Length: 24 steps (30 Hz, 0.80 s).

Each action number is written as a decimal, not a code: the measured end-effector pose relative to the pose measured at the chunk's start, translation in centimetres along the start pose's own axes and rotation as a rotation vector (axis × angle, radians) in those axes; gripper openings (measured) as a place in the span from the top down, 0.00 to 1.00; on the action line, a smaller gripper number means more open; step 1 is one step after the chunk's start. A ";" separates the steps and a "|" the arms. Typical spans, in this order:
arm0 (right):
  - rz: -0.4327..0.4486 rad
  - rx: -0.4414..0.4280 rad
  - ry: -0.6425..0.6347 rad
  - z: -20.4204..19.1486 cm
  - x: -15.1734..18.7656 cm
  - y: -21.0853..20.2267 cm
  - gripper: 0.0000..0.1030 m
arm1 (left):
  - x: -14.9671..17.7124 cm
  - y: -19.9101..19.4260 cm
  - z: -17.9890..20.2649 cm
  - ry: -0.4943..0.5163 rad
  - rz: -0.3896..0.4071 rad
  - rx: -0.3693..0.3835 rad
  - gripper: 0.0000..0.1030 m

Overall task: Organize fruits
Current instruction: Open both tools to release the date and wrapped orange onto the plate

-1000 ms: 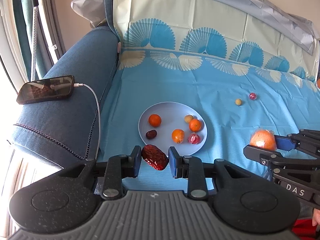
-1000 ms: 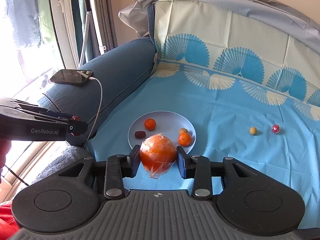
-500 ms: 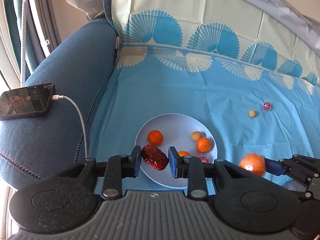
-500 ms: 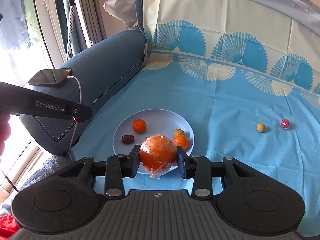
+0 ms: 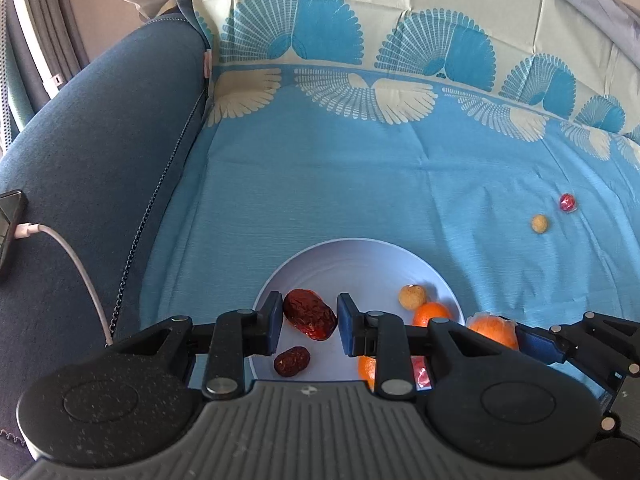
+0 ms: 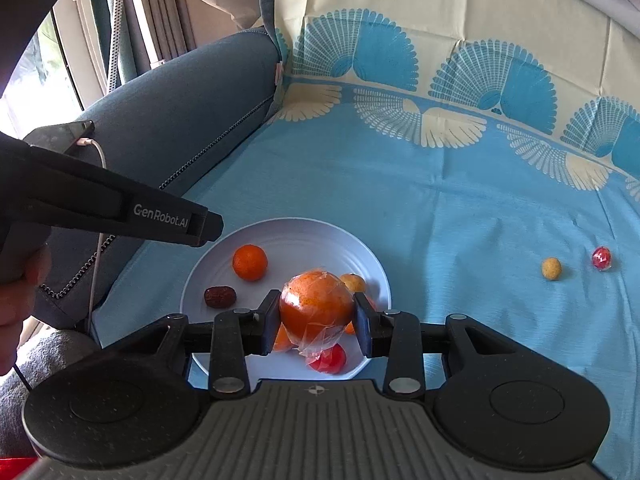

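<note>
A pale blue plate point(image 5: 360, 256) point(image 6: 304, 236) lies on the blue cloth with small oranges, a dark date point(image 5: 292, 361) point(image 6: 219, 297), a tan longan point(image 5: 413, 297) and a red wrapped sweet point(image 6: 329, 362) on it. My left gripper point(image 5: 308, 322) is shut on a wrinkled red date point(image 5: 310, 319) just above the plate's near left part. My right gripper point(image 6: 316, 320) is shut on a plastic-wrapped orange point(image 6: 316, 306) point(image 5: 493, 330) over the plate's near right side. The left gripper's finger point(image 6: 176, 222) reaches in from the left in the right wrist view.
A loose tan longan point(image 5: 539, 224) point(image 6: 551, 269) and a red wrapped sweet point(image 5: 567, 202) point(image 6: 601, 258) lie on the cloth to the right. A dark blue sofa arm point(image 5: 92, 152) on the left carries a phone point(image 6: 76, 132) with a white charging cable point(image 5: 76, 264).
Both grippers have come forward and down toward the plate, each keeping its fruit. The plate now sits right under the fingers, and the phone has slid to the left wrist view's edge.
</note>
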State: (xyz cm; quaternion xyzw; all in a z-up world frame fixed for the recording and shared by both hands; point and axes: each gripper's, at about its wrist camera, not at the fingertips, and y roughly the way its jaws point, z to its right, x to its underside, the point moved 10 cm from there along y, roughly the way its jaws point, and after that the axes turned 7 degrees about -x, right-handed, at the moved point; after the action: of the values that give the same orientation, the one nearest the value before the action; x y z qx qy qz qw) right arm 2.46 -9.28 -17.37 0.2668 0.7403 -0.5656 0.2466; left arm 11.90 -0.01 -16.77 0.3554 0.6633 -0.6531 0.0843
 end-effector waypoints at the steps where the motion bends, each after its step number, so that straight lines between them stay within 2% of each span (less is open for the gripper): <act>1: -0.004 0.001 0.000 0.1 0.1 0.5 0.62 | -0.1 0.6 0.1 0.001 -0.007 0.000 0.69; 8: -0.037 -0.008 -0.001 0.4 0.4 3.0 0.61 | -0.1 4.1 0.6 0.027 -0.041 -0.015 0.69; 16: -0.062 0.000 -0.009 1.0 0.7 5.2 0.61 | 0.2 6.2 0.6 0.050 -0.072 -0.029 0.68; 17: -0.064 0.002 -0.012 1.0 0.7 5.3 0.61 | 0.2 6.3 0.6 0.057 -0.072 -0.030 0.63; 18: -0.066 0.001 -0.018 1.0 0.7 5.5 0.61 | 0.2 6.2 0.6 0.060 -0.074 -0.030 0.52; 19: -0.062 0.002 -0.023 1.1 0.5 5.5 0.61 | 0.1 6.1 0.5 0.055 -0.069 -0.035 0.20; 20: -0.056 0.009 -0.027 1.1 0.4 5.4 0.56 | -0.1 5.7 0.2 0.045 -0.051 -0.049 0.00; 21: -0.051 0.016 -0.034 1.2 0.2 5.2 0.41 | -0.4 5.0 -0.3 0.031 -0.013 -0.065 0.01; 22: -0.048 0.018 -0.036 1.2 0.1 4.8 0.33 | -0.5 4.4 -0.5 0.031 0.009 -0.068 0.00; 23: -0.041 0.018 -0.033 1.3 0.1 4.2 0.20 | -0.5 3.9 -0.6 0.043 0.008 -0.064 0.00; 24: -0.036 0.018 -0.027 1.3 0.1 3.5 0.15 | -0.3 3.4 -0.8 0.051 -0.003 -0.064 0.00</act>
State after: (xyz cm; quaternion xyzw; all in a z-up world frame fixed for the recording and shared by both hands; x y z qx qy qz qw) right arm 4.80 -9.77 -20.20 0.2479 0.7365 -0.5802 0.2439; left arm 14.32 0.24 -19.25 0.3683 0.6862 -0.6224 0.0777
